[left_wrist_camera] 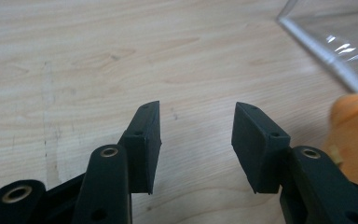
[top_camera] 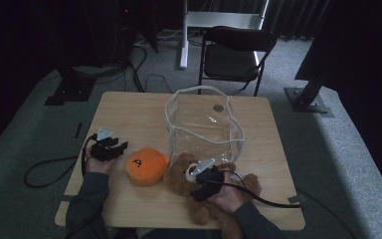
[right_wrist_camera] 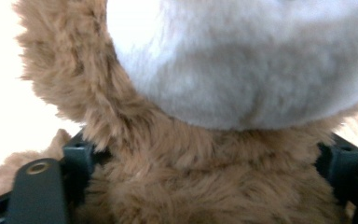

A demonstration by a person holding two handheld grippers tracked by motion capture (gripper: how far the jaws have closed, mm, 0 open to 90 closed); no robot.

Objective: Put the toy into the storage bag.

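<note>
The right gripper (top_camera: 205, 180) is down on the brown teddy bear (top_camera: 179, 175), which lies on the wooden table (top_camera: 129, 112) at the near edge, just in front of the clear plastic bag (top_camera: 204, 124); in the right gripper view its jaws sit either side of the bear's furry body (right_wrist_camera: 191, 186) below the white muzzle, clasping it. Over on the other side, the left gripper (top_camera: 110, 148) hangs low over bare tabletop just beside the orange plush toy (top_camera: 145, 166), jaws parted with nothing between them.
</note>
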